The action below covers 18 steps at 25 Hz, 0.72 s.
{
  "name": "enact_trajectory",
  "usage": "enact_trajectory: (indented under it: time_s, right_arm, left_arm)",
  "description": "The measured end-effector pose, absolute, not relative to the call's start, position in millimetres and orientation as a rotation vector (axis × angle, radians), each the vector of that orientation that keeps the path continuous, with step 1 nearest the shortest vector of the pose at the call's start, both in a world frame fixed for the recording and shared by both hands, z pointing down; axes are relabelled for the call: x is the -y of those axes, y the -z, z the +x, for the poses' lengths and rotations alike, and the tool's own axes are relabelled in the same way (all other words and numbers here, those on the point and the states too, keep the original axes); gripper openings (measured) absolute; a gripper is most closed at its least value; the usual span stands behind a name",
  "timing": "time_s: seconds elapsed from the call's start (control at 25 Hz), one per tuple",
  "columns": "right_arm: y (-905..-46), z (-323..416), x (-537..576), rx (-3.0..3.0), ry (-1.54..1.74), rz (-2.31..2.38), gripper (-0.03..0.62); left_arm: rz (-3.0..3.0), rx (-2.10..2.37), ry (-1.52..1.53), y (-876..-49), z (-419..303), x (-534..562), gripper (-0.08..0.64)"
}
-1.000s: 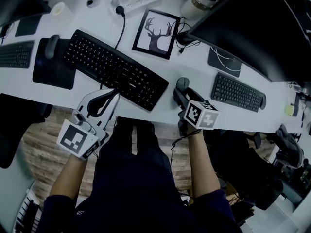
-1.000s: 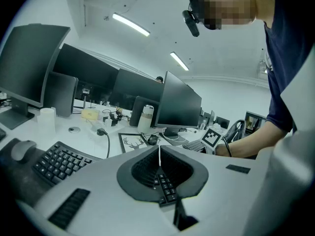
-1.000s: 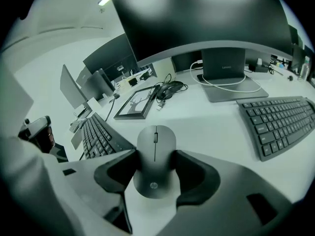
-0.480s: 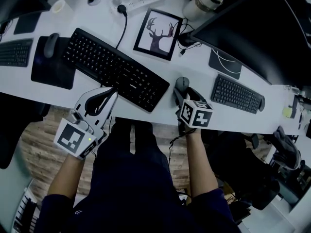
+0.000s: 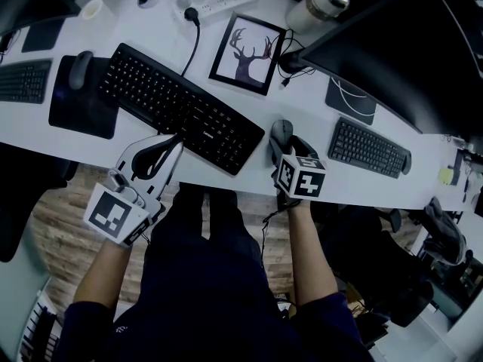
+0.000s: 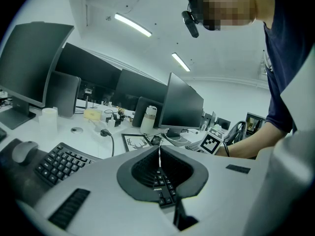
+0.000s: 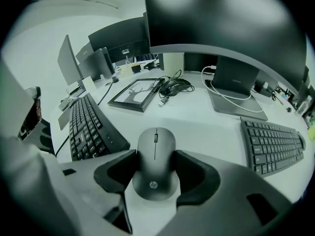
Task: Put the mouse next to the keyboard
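A dark grey mouse (image 5: 281, 129) (image 7: 155, 156) lies on the white desk (image 5: 249, 111), just right of the near end of the long black keyboard (image 5: 177, 108) (image 7: 91, 122). My right gripper (image 5: 285, 143) (image 7: 155, 167) reaches over the desk's front edge and is shut on the mouse, one pad against each side of it. My left gripper (image 5: 178, 139) (image 6: 158, 154) hovers at the desk's front edge by the keyboard's near side, shut with nothing in it.
A framed deer picture (image 5: 244, 53) lies behind the keyboard. A small second keyboard (image 5: 368, 147) (image 7: 275, 144) sits right of the mouse, under a monitor. A black mouse pad (image 5: 81, 104) with another mouse is at far left. A bottle (image 5: 317, 6) stands at the back.
My right gripper has shifted slightly left and squared up behind the mouse. The mouse, keyboard and left gripper stay where they were.
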State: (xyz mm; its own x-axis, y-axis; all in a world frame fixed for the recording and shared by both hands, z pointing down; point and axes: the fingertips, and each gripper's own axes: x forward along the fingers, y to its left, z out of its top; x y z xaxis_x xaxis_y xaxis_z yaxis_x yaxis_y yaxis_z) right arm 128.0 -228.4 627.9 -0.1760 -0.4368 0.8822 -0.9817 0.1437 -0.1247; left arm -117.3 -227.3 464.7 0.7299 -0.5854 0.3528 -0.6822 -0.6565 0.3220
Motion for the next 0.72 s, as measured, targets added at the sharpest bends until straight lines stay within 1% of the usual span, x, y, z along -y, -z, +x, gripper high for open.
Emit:
enact_trajectory:
  time_s: [0.72]
  right_arm:
    - [-630.9,124.8,234.5,1.723,-0.956,1.363,0.259]
  left_arm:
    - [2.496,0.977,-0.317,-462.7,-118.0,231.4,0.032]
